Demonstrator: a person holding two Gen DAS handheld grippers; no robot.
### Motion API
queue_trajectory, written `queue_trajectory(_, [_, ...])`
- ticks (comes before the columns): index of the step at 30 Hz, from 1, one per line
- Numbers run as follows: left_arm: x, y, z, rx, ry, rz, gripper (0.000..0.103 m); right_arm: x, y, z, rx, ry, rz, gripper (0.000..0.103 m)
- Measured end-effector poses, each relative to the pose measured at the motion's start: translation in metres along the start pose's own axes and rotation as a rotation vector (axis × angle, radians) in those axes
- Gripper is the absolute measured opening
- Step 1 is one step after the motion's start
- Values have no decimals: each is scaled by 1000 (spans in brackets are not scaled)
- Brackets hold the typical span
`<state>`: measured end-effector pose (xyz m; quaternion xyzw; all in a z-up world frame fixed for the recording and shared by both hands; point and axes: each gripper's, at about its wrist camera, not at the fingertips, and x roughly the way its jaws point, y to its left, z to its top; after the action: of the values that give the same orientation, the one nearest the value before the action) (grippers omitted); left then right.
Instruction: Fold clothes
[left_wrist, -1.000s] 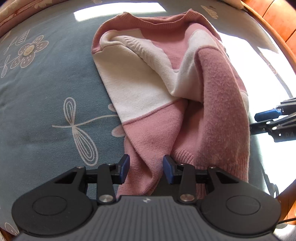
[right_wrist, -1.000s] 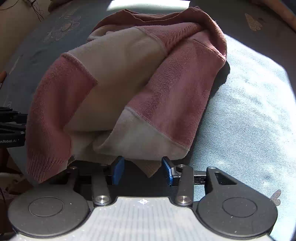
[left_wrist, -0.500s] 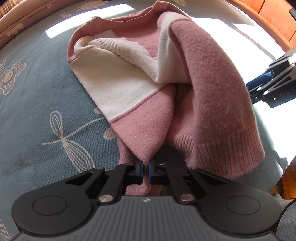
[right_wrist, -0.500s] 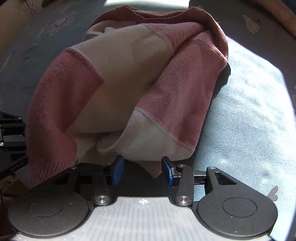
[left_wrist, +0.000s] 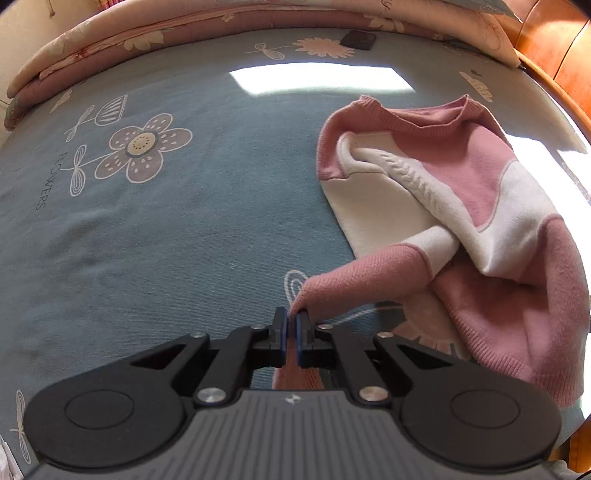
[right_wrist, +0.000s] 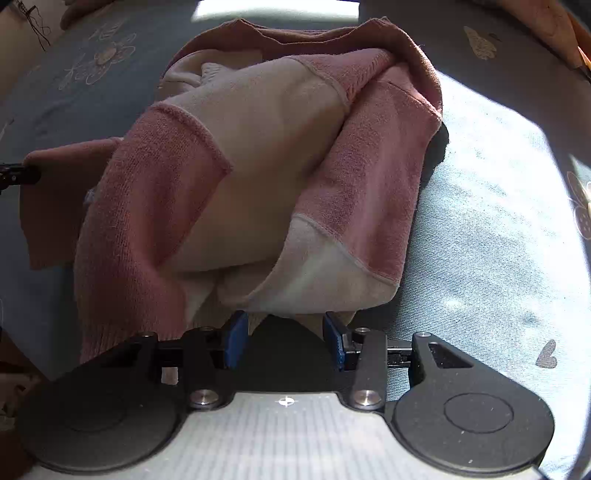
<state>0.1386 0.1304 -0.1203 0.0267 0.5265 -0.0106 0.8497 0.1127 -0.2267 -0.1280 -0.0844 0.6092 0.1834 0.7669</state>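
**Left tongs clamped on a pink fold, sweater bunched on the bed**

From my left wrist camera I see the left gripper (left_wrist: 291, 319) clenched on a pink fold of the sweater (left_wrist: 461, 206), its blue pads pressed together with the knit pinched between them. That fold stretches from the pads up and to the right toward the main heap. The sweater lies rumpled on the blue flowered bedspread (left_wrist: 166, 229), in the right half of this view, with its ribbed neckline (left_wrist: 417, 118) at the far end and its ribbed hem nearest me; its long axis runs from far to near, leaning slightly rightward.

From my right wrist camera the sweater (right_wrist: 266, 155) fills the centre, neckline far, bulk draped toward me. The right gripper (right_wrist: 284, 338) has its jaws standing apart, the cream and pink edge sitting just above and between the blue pads; I think the pads are not pressing it, though the cloth's shadow hides the contact. Sunlight falls on the bedspread (right_wrist: 491, 229) to the right.
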Motion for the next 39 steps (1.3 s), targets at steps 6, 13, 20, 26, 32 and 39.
queue_trajectory(6, [6, 70, 18, -153, 16, 45, 0, 2, 7, 3, 21, -3, -17, 50])
queue_trajectory(13, [10, 78, 16, -105, 35, -288, 24, 3, 10, 5, 47, 2, -33, 50])
queue_trajectory(20, [26, 42, 19, 250, 39, -350, 48, 7, 19, 5, 32, 17, -46, 51])
queue_trajectory(26, [77, 29, 24, 416, 198, -412, 43, 11, 29, 7, 6, 25, -54, 51])
queue_trajectory(32, [78, 16, 11, 397, 260, -402, 2, 14, 30, 7, 15, 32, -58, 51])
queue_trajectory(39, [37, 52, 16, 190, 219, -382, 2, 15, 24, 6, 31, 33, -83, 51])
